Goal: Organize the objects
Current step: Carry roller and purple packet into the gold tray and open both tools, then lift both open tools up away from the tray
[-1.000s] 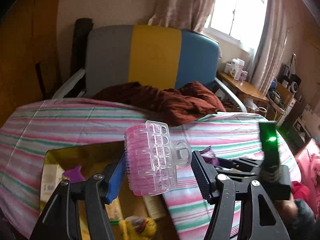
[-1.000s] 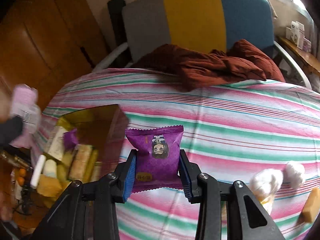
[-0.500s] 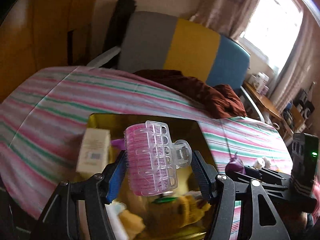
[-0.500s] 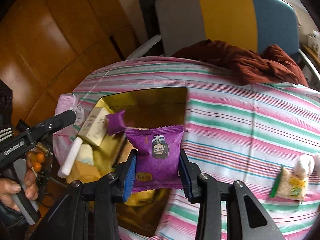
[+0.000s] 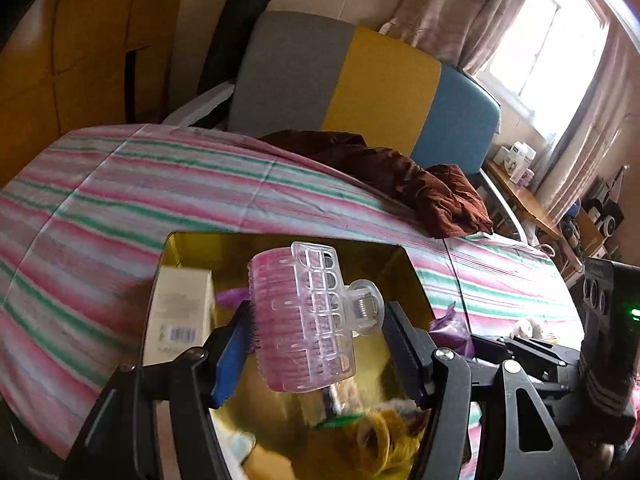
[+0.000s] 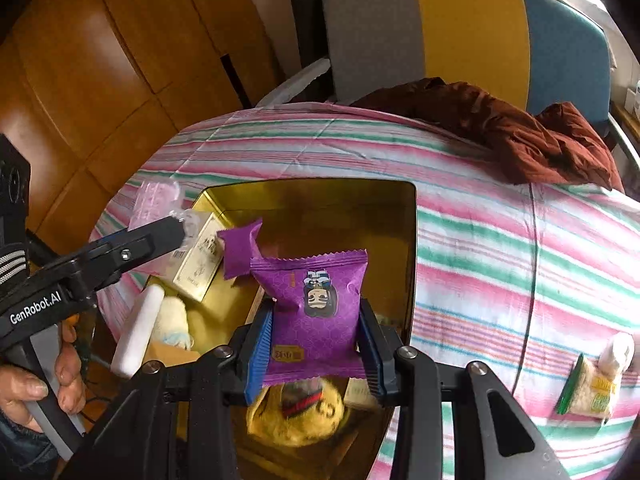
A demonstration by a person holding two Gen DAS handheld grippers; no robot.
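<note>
An open gold tin (image 5: 192, 242) sits on the striped tablecloth (image 5: 120, 208). My left gripper (image 5: 319, 316) hovers over the tin with a pink and clear hair clip (image 5: 304, 320) between its fingers. The jaws are opening, but the pads still touch the clip. In the right wrist view the same tin (image 6: 320, 186) lies below my right gripper (image 6: 316, 320). That gripper is shut on a purple snack packet (image 6: 316, 296) held above the tin's near end. The left gripper (image 6: 160, 236) and its hair clip (image 6: 154, 200) show at the tin's left rim.
Inside the tin lie a cream box (image 6: 200, 260), a small purple packet (image 6: 240, 248), a white tube (image 6: 136, 332) and a yellow plush (image 6: 296, 412). A snack bag (image 6: 588, 388) rests on the cloth at right. A brown cloth (image 6: 520, 128) and a chair (image 6: 460, 32) stand behind.
Both grippers have travelled from over the bare tablecloth to above the gold tin, each still carrying its object. The left one also sank closer to the tin.
</note>
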